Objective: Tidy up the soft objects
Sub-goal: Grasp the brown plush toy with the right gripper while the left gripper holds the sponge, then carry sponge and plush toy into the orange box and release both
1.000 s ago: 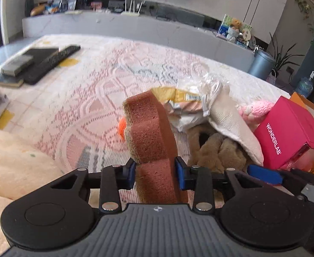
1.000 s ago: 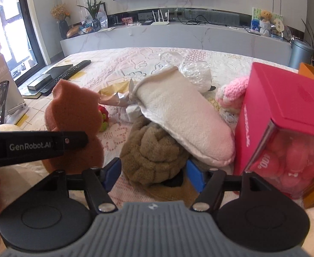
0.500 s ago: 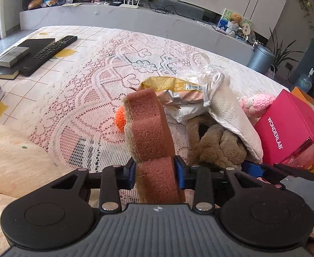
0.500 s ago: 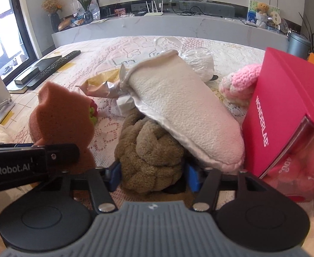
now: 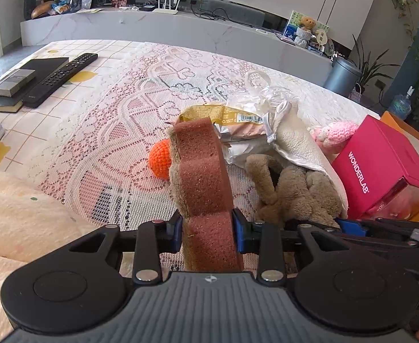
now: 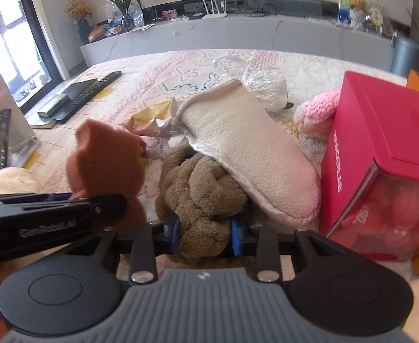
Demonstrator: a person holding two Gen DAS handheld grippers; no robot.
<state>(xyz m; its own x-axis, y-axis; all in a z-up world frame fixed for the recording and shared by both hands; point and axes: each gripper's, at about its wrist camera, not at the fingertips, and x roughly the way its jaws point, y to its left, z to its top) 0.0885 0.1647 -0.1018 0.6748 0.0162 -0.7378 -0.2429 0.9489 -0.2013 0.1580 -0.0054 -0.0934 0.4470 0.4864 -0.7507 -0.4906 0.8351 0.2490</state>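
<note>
Between the blue pads of the left gripper [image 5: 208, 230] stands a brown bear-shaped sponge [image 5: 201, 177], clamped upright above the lace tablecloth [image 5: 103, 131]. Just beyond it lie an orange crochet ball [image 5: 159, 161] and a crumpled gold wrapper [image 5: 226, 117]. To its right, the right gripper [image 6: 205, 235] has just been closing and now pinches a brown plush knot [image 6: 201, 197]. A cream fleece mitt [image 6: 246, 148] rests across the far side of that plush, pressing on it, and a magenta box [image 6: 386, 131] stands close on the right. A pink knitted toy [image 6: 315, 114] sits behind the box, touching it. Far left lies a remote control [image 5: 61, 78].
</note>
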